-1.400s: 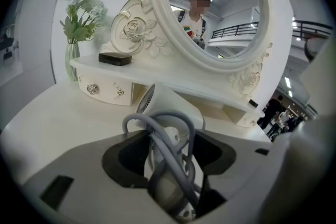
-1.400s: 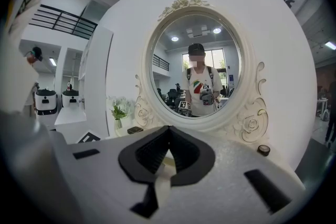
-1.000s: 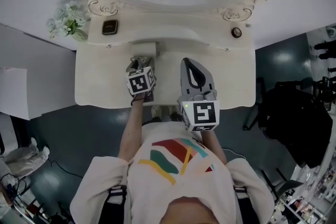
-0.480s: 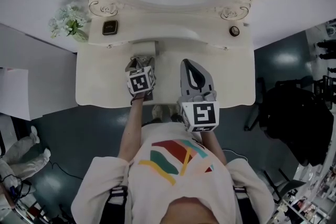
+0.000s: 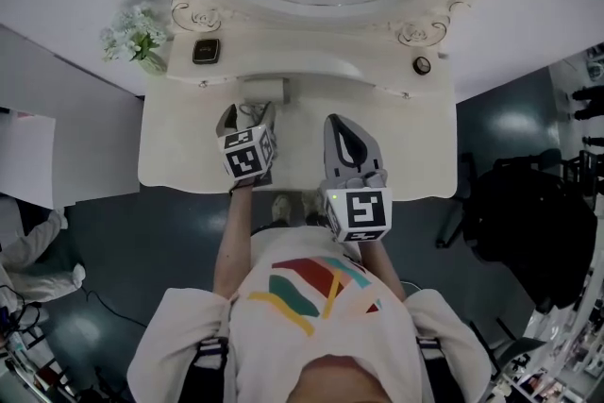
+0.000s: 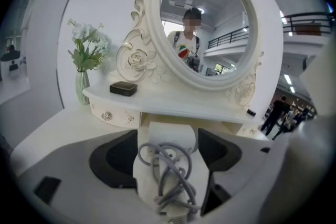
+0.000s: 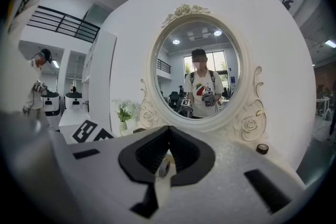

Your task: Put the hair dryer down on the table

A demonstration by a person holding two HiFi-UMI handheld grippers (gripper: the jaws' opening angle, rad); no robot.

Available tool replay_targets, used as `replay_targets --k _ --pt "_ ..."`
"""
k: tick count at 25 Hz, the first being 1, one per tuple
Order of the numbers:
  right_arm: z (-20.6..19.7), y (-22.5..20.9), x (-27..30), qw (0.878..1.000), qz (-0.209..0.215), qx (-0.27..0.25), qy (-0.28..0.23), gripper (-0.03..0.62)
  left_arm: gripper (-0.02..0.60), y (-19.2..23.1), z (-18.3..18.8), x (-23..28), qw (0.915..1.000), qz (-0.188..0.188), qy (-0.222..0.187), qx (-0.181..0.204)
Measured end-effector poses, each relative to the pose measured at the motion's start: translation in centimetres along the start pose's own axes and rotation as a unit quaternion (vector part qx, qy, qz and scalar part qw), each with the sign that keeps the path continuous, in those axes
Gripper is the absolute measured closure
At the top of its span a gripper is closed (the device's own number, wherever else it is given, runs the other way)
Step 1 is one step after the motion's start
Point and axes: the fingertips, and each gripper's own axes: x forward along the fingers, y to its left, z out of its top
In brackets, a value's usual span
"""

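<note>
Hair dryer (image 6: 165,165) is lying on the desk (image 5: 415,146), left of centre and toward the back edge, just under the raised shelf (image 6: 173,107). Its long axis is running front-to-back, in line w/ the left tongs (image 6: 168,150). The left tongs have just been opening and are now standing wide, w/ the dryer sitting between the jaws. The dark pads seem to be clearing its sides, though the lower part is partly hidden, so a light brush can't be ruled out.

Judging from that, the dryer looks set down. The next move is prob. backing the left tongs straight off along that axis, w/o snagging the cord (image 6: 169,178).

Right tongs (image 7: 168,134) are sitting closed and empty, nearer the front edge, right of centre, well apart from the dryer.

Dryer body: cream, matte plastic, boxy. Cord: grey, rubbery, lying in loose loops on top. Desk: glossy cream w/ carved scrolls around the mirror (image 6: 210,23).
</note>
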Motion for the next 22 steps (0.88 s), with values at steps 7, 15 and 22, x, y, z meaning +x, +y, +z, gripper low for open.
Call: replay_targets --k 7,15,22 --pt "1.9 0.5 0.2 1.0 0.006 -0.004 -0.026 0.594 0.255 -1.0 6.1 -3.4 0.9969 -0.003 -0.078 0.016" --pt "3.8 1.3 0.4 0.998 0.016 -0.017 -0.05 0.594 0.402 -2.4 12.3 -8.9 0.9855 -0.023 -0.167 0.021" --pt "5.4 1.7 0.4 0.997 0.019 -0.023 -0.069 0.594 0.518 -4.8 16.1 -13.7 0.9629 -0.009 -0.246 0.111"
